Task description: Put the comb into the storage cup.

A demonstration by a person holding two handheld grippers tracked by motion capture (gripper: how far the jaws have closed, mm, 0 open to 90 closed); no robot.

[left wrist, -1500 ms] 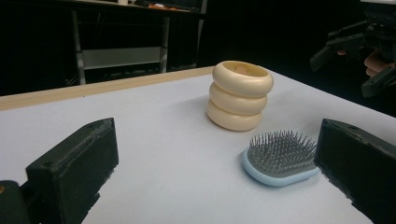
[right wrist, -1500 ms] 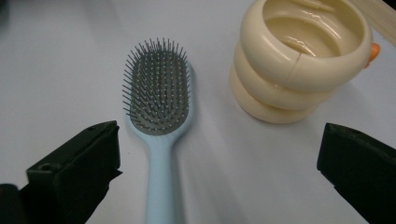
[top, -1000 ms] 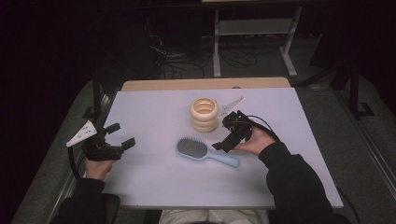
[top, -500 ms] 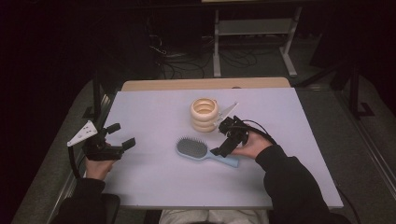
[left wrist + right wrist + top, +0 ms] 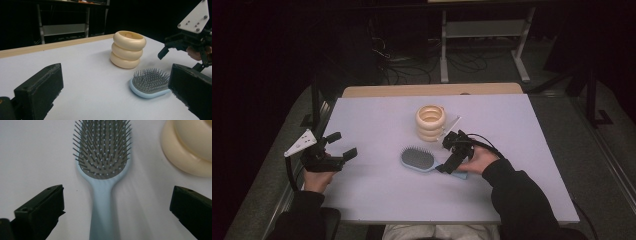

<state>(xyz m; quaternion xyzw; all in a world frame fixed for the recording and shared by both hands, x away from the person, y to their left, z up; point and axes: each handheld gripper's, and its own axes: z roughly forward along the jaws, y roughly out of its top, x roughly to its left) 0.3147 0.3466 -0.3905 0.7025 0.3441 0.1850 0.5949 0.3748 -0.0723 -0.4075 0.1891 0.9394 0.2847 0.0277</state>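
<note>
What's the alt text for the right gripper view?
The right gripper, jaws wide open, straddles the handle of a light blue hairbrush lying bristles-up on the white table. A cream ringed holder stands at upper right.

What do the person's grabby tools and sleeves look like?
Each gripper is black, with two chunky, blocky jaws. The left gripper carries a pale grey three-cornered plate with small holes on top. The right gripper has one too, and a black cable loops from it. The person wears dark long sleeves.
</note>
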